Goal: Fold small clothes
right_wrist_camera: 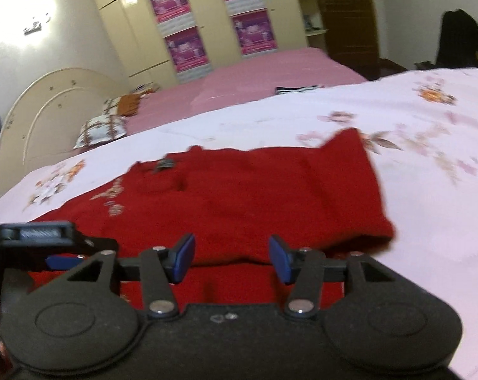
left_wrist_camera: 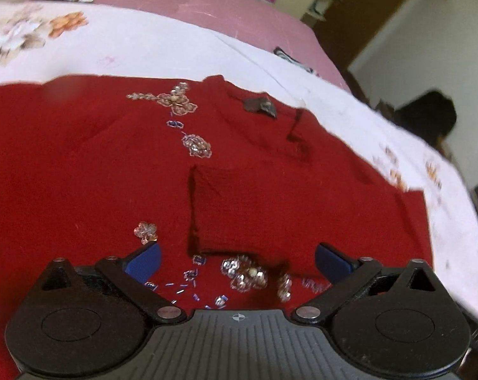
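Observation:
A red knitted sweater (left_wrist_camera: pixel 80 158) with beaded flower embroidery (left_wrist_camera: pixel 178 101) lies spread flat on a white floral sheet (left_wrist_camera: pixel 143 47). One sleeve (left_wrist_camera: pixel 229 209) is folded inward across the body, below the neck label (left_wrist_camera: pixel 259 106). My left gripper (left_wrist_camera: pixel 238 261) hovers low over the beaded front, its blue pads wide apart and holding nothing. In the right wrist view the sweater (right_wrist_camera: pixel 239 196) has a folded side ending in a rounded edge (right_wrist_camera: pixel 375 221). My right gripper (right_wrist_camera: pixel 232 258) stands open just above the red cloth, and its pads do not press on it.
The floral sheet (right_wrist_camera: pixel 413 164) stretches to the right of the sweater. Behind it is a pink bed (right_wrist_camera: pixel 270 72) with patterned pillows (right_wrist_camera: pixel 102 129) and a striped cloth (right_wrist_camera: pixel 296 90). A wardrobe with purple posters (right_wrist_camera: pixel 188 47) lines the far wall. A dark-haired person (right_wrist_camera: pixel 460 38) is at the far right.

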`<state>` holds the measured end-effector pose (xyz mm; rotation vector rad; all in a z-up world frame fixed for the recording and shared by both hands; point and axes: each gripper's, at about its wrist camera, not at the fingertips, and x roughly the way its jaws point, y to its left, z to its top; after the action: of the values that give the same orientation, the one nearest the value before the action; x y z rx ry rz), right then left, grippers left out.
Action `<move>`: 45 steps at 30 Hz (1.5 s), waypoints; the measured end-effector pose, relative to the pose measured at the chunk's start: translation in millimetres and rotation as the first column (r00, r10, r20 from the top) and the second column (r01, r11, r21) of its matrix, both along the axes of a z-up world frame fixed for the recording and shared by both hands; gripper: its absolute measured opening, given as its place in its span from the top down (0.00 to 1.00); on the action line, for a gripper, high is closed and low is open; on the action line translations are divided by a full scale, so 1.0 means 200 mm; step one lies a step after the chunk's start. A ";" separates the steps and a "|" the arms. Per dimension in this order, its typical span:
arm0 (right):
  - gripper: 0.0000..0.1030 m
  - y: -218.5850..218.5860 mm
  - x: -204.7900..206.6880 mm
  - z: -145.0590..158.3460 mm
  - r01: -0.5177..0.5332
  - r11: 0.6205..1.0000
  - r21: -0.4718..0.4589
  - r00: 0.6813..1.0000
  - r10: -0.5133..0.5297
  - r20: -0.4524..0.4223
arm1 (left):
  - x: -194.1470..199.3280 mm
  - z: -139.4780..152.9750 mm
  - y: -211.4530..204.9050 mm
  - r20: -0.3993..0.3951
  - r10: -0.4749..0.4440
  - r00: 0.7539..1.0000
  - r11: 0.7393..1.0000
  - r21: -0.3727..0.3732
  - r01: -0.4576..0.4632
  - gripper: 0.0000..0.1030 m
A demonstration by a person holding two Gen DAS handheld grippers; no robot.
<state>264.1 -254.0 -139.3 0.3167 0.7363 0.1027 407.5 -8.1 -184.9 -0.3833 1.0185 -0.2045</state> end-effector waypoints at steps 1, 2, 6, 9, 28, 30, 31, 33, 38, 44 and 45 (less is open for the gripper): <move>0.50 -0.03 -0.01 -0.02 0.012 1.000 0.010 1.000 -0.012 -0.005 | 0.00 0.00 0.00 0.004 0.014 1.000 1.000 -0.010 -0.014 0.26; 0.50 -0.04 -0.01 -0.03 0.020 1.000 0.018 1.000 -0.020 -0.007 | 0.01 0.00 0.00 0.007 0.028 1.000 0.999 -0.017 -0.028 0.34; 0.50 -0.09 -0.04 -0.05 0.046 0.999 0.018 0.999 -0.046 0.001 | 0.04 -0.04 0.05 0.013 0.087 0.996 0.993 -0.084 -0.086 0.59; 0.49 -0.13 -0.05 -0.07 0.065 0.998 0.010 0.998 -0.065 -0.004 | 0.04 -0.05 0.03 0.032 0.090 0.995 0.994 -0.066 -0.088 0.84; 0.60 -0.20 0.07 -0.18 0.131 0.985 -0.112 0.989 -0.138 -0.054 | 0.02 0.13 0.40 0.167 0.225 0.960 0.974 -0.048 -0.220 0.96; 0.77 -0.19 0.10 -0.19 0.122 0.988 -0.093 0.990 -0.128 -0.063 | 0.01 0.09 0.43 0.146 0.238 0.960 0.971 -0.037 -0.235 0.96; 0.85 -0.18 0.10 -0.19 0.124 0.986 -0.109 0.989 -0.132 -0.064 | 0.00 0.06 0.44 0.139 0.243 0.960 0.970 -0.026 -0.242 0.96; 0.88 -0.19 0.09 -0.20 0.151 0.980 -0.130 0.984 -0.161 -0.070 | -0.01 0.00 0.46 0.112 0.246 0.963 0.968 0.019 -0.249 0.96; 0.87 -0.21 0.07 -0.20 0.114 0.988 -0.108 0.986 -0.126 -0.111 | -0.03 -0.01 0.43 0.126 0.212 0.969 0.968 0.106 -0.226 0.95; 0.72 -0.20 -0.03 -0.04 0.104 0.988 -0.114 0.994 -0.106 -0.013 | -0.11 0.15 0.52 0.188 0.228 0.955 0.960 0.122 -0.253 0.95; 0.71 -0.20 -0.01 -0.02 0.102 0.987 -0.121 0.995 -0.102 0.003 | -0.11 0.16 0.52 0.195 0.220 0.956 0.962 0.117 -0.245 0.95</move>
<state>262.0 -293.5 -142.7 0.2384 0.7251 -0.0390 386.4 95.8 -152.0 -0.3470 0.7959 0.0453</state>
